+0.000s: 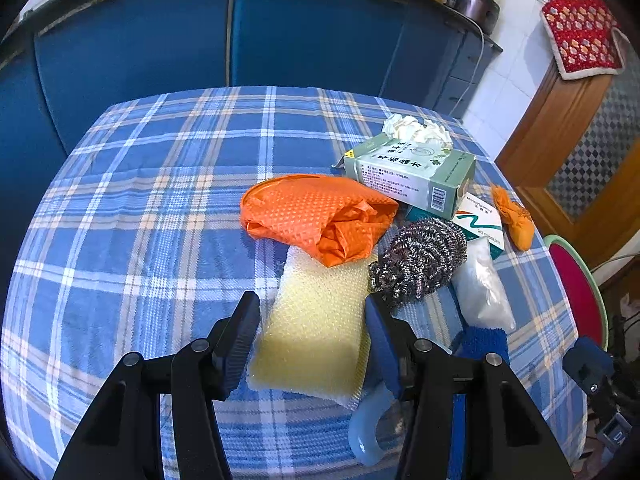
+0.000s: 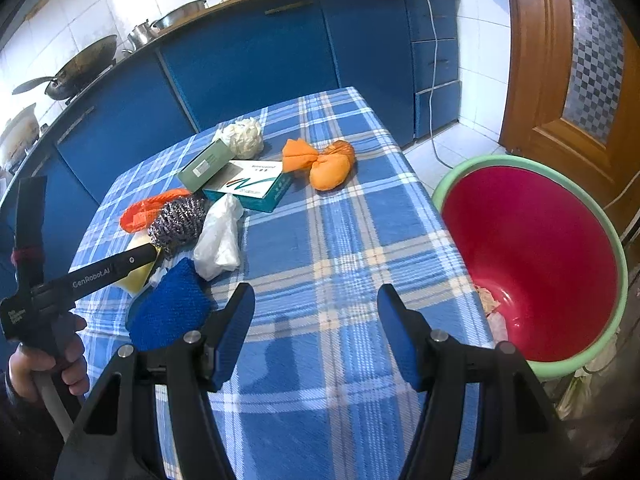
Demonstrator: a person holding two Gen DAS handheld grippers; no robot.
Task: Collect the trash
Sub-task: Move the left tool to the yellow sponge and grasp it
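L gripper (image 1: pixel 312 332): fingers apart, straddling the yellow sponge (image 1: pixel 316 320) on the bench (image 1: pixel 140 220); contact w/ the pads can't be told. Just beyond the sponge, an orange bag (image 1: pixel 316 216) overlaps its far end; steel scourer (image 1: pixel 420 260) touches it on the right. Clear plastic bag (image 1: pixel 482 288) and blue cloth (image 1: pixel 486 340) sit just right of the right finger. Behind: green box (image 1: pixel 412 172), teal-white box (image 1: pixel 480 220) partly under it, crumpled tissue (image 1: pixel 416 128) at the far edge, small orange bundle (image 1: pixel 514 216) off to the right.

R gripper (image 2: pixel 316 320): fingers wide apart over bare cloth, holding nothing. Red basin (image 2: pixel 532 256) w/ green rim stands beside the bench's right edge, some scraps in the bottom.
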